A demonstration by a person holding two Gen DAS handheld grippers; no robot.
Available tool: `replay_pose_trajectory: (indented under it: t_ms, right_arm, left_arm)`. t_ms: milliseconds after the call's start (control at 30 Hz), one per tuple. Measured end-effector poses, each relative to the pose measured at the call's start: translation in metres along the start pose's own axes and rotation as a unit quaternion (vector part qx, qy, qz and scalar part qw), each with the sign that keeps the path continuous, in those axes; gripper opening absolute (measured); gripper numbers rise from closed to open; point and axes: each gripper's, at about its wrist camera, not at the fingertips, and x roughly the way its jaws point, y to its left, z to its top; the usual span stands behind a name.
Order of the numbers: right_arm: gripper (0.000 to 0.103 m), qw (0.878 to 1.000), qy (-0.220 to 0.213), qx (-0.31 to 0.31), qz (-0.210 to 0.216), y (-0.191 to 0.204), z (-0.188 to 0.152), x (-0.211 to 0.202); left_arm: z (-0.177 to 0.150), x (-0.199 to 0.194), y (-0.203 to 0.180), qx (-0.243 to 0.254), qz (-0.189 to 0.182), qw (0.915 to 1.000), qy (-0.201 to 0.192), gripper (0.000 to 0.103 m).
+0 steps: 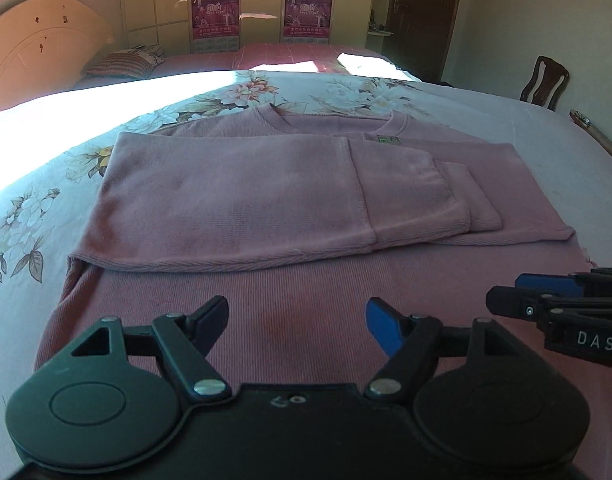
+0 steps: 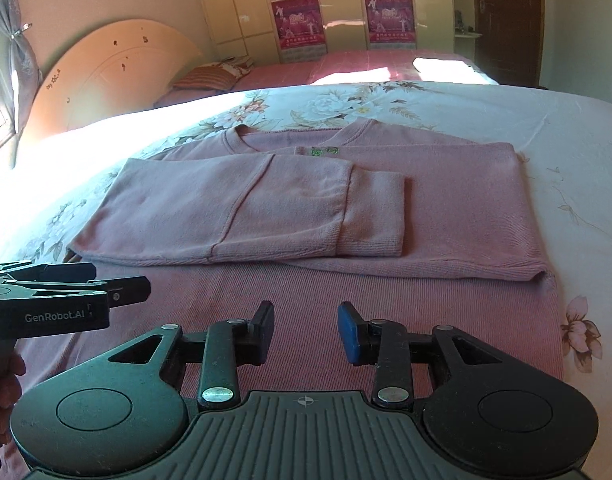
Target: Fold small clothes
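Left wrist view: both grippers, left (image 1: 297,322) and right (image 2: 306,332), hover spread apart over the pink sweater (image 1: 242,196).

Strong sun from left window, blown-out glare on bedsheet (image 1: 46,120); foreground in shadow w/ dim grippers. Fisheye bends edges, corners dark. Focus sharp.

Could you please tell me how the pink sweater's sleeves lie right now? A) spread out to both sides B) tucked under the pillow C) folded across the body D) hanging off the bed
C: both sleeves lie folded across the sweater, cuffs overlapping, on the floral bedspread.
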Motion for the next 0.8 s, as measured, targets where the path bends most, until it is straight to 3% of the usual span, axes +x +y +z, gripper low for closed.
replay_pose_trajectory:
  t_ms: [133, 333, 533, 700, 733, 800]
  right_arm:
    - [0.036, 0.999, 0.015, -0.034, -0.015, -0.005, -0.02, 0.001]
    - [0.036, 0.996, 0.013, -0.069, -0.055, -0.037, -0.048, -0.016]
    - [0.036, 0.996, 0.013, -0.038, -0.082, -0.063, -0.068, -0.041]
    - [0.036, 0.996, 0.003, -0.018, -0.093, -0.05, -0.074, -0.055]
    - [0.036, 0.996, -0.001, -0.01, -0.09, -0.045, -0.075, -0.059]
    - [0.036, 0.997, -0.01, 0.007, -0.077, -0.032, -0.078, -0.069]
  left_arm:
    - [-0.023, 0.003, -0.002, 0.004, 0.019, 0.9997, 0.014, 0.075]
    - [-0.05, -0.017, 0.032, -0.018, 0.058, 0.9981, 0.008, 0.082]
    - [-0.072, -0.041, 0.065, -0.051, 0.085, 0.9949, 0.017, 0.085]
    - [-0.078, -0.052, 0.071, -0.052, 0.084, 0.995, 0.017, 0.083]
    - [-0.077, -0.056, 0.07, -0.052, 0.079, 0.9954, 0.017, 0.079]
    - [-0.076, -0.069, 0.065, -0.042, 0.056, 0.9975, 0.004, 0.079]
